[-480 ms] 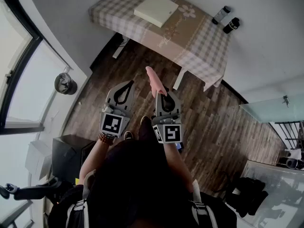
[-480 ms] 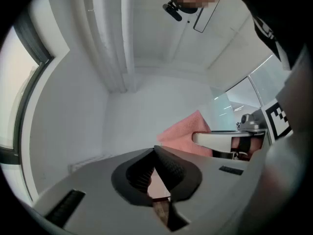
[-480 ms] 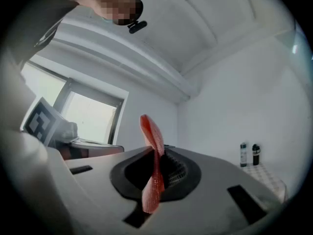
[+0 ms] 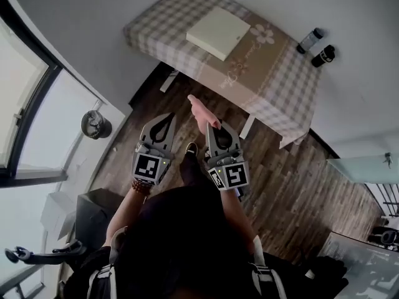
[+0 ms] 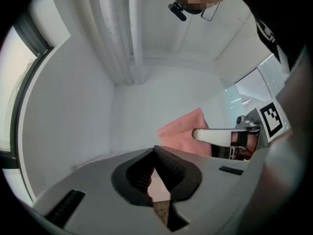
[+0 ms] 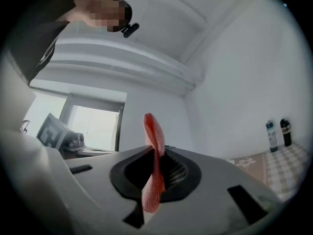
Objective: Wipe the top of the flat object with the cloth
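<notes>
my right gripper (image 4: 211,125) is clamped on the pink cloth (image 4: 201,111), out over the floor (image 4: 293,179). my left gripper (image 4: 169,116) is closed, empty. the flat cream object (image 4: 218,32) lies toward the tabletop (image 4: 280,67) left end.

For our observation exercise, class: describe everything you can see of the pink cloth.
The cloth is pink, thin and woven-looking. The right claw is shut on it. Its free end sticks out past the tips, above the wooden floor and short of the table. Nothing else touches it.
</notes>
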A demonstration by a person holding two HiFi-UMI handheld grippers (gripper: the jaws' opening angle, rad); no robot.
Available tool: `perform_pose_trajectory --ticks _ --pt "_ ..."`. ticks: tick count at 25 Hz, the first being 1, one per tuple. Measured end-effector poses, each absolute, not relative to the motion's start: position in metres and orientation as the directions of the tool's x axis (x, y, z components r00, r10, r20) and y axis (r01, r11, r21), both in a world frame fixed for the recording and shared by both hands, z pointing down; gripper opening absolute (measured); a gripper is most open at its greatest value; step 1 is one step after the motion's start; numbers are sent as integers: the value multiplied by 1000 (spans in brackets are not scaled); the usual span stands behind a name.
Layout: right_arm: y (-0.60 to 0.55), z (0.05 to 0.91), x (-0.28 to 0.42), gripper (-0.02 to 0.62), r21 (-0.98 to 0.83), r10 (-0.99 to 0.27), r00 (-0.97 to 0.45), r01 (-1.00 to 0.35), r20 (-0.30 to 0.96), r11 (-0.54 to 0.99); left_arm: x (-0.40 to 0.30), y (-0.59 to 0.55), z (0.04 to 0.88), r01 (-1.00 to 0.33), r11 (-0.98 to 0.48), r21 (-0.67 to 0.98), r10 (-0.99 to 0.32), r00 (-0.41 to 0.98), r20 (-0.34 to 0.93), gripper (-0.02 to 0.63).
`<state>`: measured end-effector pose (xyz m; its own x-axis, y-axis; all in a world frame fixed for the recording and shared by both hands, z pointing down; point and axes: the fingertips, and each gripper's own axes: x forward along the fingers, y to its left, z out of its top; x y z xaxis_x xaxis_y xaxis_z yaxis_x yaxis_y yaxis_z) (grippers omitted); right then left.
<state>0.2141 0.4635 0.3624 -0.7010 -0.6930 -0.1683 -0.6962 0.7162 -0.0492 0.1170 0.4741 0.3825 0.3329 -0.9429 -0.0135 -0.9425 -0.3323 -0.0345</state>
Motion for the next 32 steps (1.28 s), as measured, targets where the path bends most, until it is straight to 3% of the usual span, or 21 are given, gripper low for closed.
perform_pose_trajectory --ticks 10,21,28,32 --pt "274 368 227 12 -96 -689 -708 -683 -156 724 110 289 392 -942 -332 -56 -943 329 56 -11" --pt "155 394 210 12 -105 -685 -723 -678 -85 728 92 191 421 -935 -356 7 -930 355 91 -11" --pt "73 401 190 12 -68 -765 -642 -762 -52 644 53 90 450 -893 -450 33 -889 451 76 -11" --pt "27 399 169 14 -19 -802 -596 -802 -34 597 36 38 460 -814 -581 -3 -813 580 54 -9"
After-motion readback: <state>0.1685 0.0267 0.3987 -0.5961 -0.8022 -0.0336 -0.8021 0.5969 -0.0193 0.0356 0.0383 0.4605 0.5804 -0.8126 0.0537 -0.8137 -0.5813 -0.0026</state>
